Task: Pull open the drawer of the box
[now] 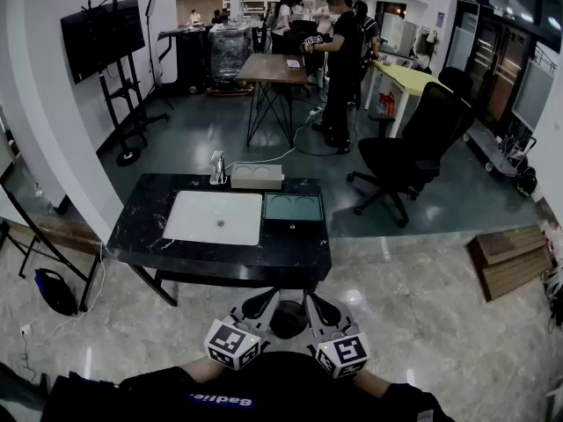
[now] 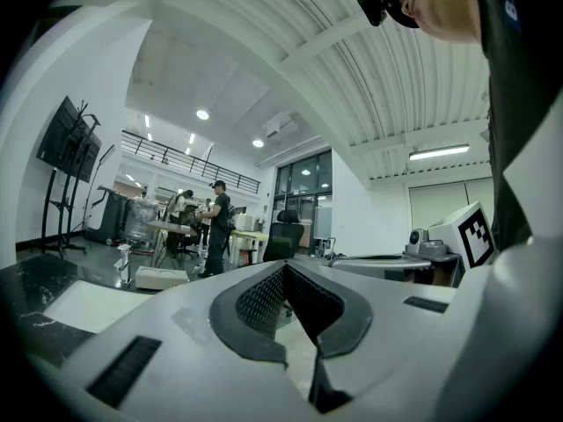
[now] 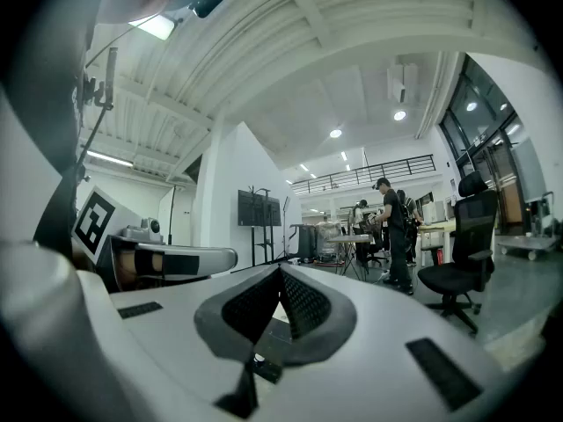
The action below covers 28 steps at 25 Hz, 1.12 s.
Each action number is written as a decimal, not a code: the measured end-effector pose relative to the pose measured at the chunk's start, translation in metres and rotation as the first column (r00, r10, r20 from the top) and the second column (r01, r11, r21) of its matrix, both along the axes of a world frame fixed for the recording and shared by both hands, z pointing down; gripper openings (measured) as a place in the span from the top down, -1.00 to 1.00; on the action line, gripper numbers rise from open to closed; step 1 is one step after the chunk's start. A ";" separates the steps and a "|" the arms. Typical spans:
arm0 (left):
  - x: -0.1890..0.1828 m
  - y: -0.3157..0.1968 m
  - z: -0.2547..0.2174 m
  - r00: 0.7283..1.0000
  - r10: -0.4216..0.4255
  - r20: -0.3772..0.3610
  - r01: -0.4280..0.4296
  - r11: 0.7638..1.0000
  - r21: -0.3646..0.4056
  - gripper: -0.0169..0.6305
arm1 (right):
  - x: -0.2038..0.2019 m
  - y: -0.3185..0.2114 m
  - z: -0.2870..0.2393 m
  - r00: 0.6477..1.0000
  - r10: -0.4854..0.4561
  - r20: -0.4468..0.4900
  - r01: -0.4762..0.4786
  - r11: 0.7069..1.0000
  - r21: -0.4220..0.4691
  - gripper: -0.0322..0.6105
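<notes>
Subject: black marble-topped table [image 1: 220, 253], taken as the reference point.

On the table:
- Box [image 1: 294, 209], dark-sided with a teal top, on the right part of the table, close to the near edge. Its near face reads flush. The drawer line is too small to make out.
- White rectangular basin [image 1: 215, 217], just left of the box, nearly touching it.
- White case [image 1: 256, 177], at the far edge, behind both.

Grippers:
- Both are held low on the near side of the table, clear of its edge and well apart from the box.
- Left gripper [image 1: 264, 299]: in its own view [image 2: 283, 266] the two ribbed pads meet at the tip, pressed together with nothing between them.
- Right gripper [image 1: 315, 301]: in its own view [image 3: 280, 271] the pads likewise meet at the tip and hold nothing.
- The two sit side by side with the marker cubes nearest the person, and the jaws point towards the table.

Surroundings:
- Black office chair [image 1: 413, 143], beyond the table's far right corner.
- Wooden table [image 1: 273, 67], well behind the black table, with several people [image 1: 339, 60] standing at it.
- Screen on a stand [image 1: 101, 33], against the wall past the table's left end.
- Stacked wooden boards [image 1: 510, 258], on the floor to the table's right.
</notes>
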State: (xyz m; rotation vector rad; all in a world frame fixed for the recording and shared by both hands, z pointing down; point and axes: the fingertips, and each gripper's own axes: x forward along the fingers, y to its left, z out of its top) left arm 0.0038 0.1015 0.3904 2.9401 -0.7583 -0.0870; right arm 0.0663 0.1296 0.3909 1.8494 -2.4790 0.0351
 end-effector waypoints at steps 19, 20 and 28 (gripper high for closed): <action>0.005 -0.004 0.001 1.000 0.003 0.006 -0.003 1.000 -0.001 0.99 | 0.003 -0.003 0.000 1.000 -0.004 0.010 0.004 1.000 -0.007 0.89; 0.006 -0.004 0.002 1.000 0.003 0.008 -0.003 1.000 -0.002 0.99 | 0.004 -0.004 0.001 1.000 -0.005 0.015 0.005 1.000 -0.007 0.89; 0.016 -0.005 0.007 1.000 -0.020 0.024 0.020 1.000 -0.009 0.99 | 0.024 -0.005 0.010 0.997 0.004 0.073 -0.004 1.000 -0.009 0.89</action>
